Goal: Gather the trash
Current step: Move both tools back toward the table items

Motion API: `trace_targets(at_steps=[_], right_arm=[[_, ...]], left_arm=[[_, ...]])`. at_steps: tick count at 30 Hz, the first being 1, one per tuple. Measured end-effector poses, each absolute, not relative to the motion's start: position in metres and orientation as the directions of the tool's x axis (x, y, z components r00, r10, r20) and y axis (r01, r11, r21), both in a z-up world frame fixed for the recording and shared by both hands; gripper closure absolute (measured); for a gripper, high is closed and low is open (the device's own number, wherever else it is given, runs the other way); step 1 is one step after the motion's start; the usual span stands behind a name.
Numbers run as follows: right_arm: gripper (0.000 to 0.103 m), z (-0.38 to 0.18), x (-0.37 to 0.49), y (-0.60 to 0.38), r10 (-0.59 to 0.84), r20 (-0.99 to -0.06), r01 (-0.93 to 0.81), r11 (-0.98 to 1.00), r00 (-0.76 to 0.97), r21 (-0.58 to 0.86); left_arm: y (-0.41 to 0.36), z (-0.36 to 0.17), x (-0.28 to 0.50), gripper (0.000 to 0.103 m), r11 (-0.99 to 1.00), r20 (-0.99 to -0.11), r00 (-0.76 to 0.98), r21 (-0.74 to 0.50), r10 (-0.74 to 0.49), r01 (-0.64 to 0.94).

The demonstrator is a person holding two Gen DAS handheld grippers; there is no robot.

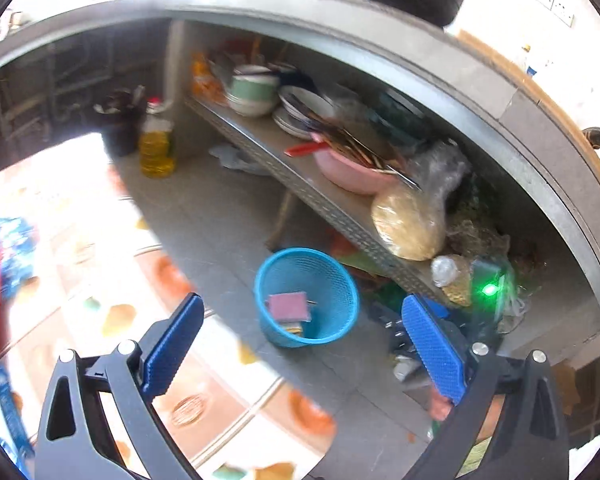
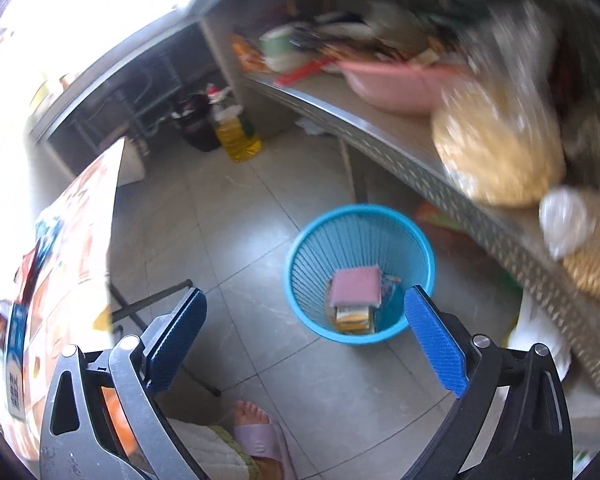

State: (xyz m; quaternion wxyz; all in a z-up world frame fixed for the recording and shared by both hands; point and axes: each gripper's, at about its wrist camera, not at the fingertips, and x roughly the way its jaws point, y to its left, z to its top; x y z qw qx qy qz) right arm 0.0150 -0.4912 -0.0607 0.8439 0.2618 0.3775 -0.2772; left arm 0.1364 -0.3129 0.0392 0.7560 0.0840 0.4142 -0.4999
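Note:
A blue plastic waste basket (image 1: 306,298) (image 2: 360,272) stands on the grey floor tiles below a metal shelf. Inside it lie a pink sponge-like pad (image 1: 289,307) (image 2: 356,286) and some yellow wrappers (image 2: 352,315). My left gripper (image 1: 302,316) hovers above the basket, its blue pads wide apart and nothing between them. In the right wrist view my right gripper (image 2: 306,308) also hangs over the basket's near side, open and empty. On the patterned table (image 2: 72,248) at the left lie blue and red packets (image 1: 4,256) (image 2: 16,320).
The metal shelf (image 1: 320,196) (image 2: 420,156) holds bowls, plates, a pink basin (image 1: 348,172) (image 2: 396,84) and bagged food (image 1: 408,220). A bottle of yellow oil (image 1: 156,148) (image 2: 238,136) and a dark bin (image 1: 118,128) stand at the back. A person's foot in a pink slipper (image 2: 260,436) is on the floor.

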Motion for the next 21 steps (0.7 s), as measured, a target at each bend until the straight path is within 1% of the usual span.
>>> trace_targets(at_steps=[5, 12, 16, 21], right_arm=[[0.008, -0.026, 0.031, -0.461, -0.277, -0.765, 0.603, 0.777, 0.581, 0.177], [0.008, 0.012, 0.058, -0.422, -0.309, -0.765, 0.564, 0.822, 0.566, 0.085], [0.008, 0.039, 0.078, -0.390, -0.358, -0.733, 0.509, 0.861, 0.579, -0.018], [0.008, 0.063, 0.104, -0.361, -0.337, -0.684, 0.439, 0.898, 0.647, -0.028]], left_arm=[[-0.262, 0.049, 0.134, 0.006, 0.525, -0.691, 0.222, -0.262, -0.688, 0.810], [-0.195, 0.066, 0.130, 0.006, 0.597, -0.676, 0.313, -0.234, -0.667, 0.768], [-0.146, 0.077, 0.130, 0.006, 0.650, -0.658, 0.376, -0.231, -0.653, 0.724], [-0.083, 0.085, 0.135, 0.006, 0.735, -0.649, 0.463, -0.230, -0.604, 0.637]])
